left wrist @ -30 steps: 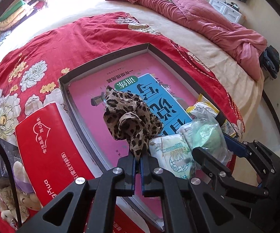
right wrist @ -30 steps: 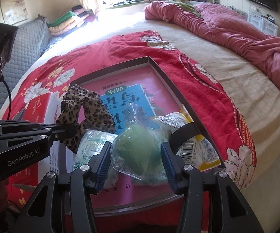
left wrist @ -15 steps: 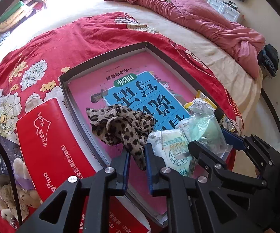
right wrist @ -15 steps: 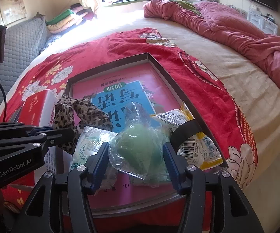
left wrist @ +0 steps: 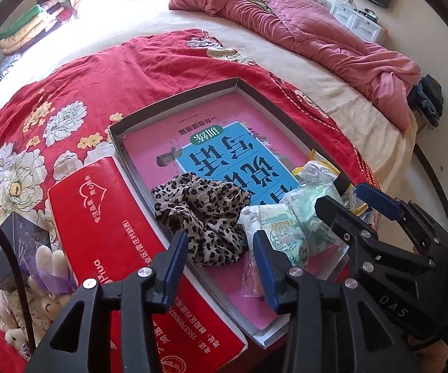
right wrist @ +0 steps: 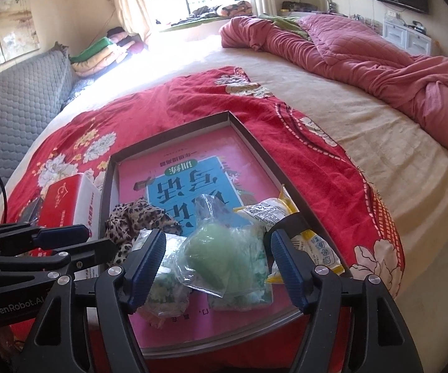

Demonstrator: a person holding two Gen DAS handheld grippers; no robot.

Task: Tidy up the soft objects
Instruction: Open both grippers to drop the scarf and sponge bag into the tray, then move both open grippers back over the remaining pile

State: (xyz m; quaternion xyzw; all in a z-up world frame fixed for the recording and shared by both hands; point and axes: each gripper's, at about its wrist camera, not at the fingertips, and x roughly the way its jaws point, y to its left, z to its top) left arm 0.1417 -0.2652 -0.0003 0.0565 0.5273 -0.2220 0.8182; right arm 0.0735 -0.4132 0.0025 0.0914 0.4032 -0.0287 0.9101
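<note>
Both tongs, left tongs (left wrist: 221, 259) and right tongs (right wrist: 217, 264), have just been opening, jaws apart, leaving the leopard scarf (left wrist: 203, 214) and green bag (right wrist: 221, 256) resting in the tray (right wrist: 174, 130) at the bed's near edge.

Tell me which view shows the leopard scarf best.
Left wrist: the scarf lies whole in the tray, just ahead of the open left gripper. Right wrist shows only part, behind the left gripper's fingers.

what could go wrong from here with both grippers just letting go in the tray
1. The leopard-print cloth lies between the left hand-held gripper's just-opened pads, so pulling back may snag and drag it.
2. The bagged green item sits between the right hand-held gripper's just-opened pads beside the tray's near edge; a nudge could push it out.
</note>
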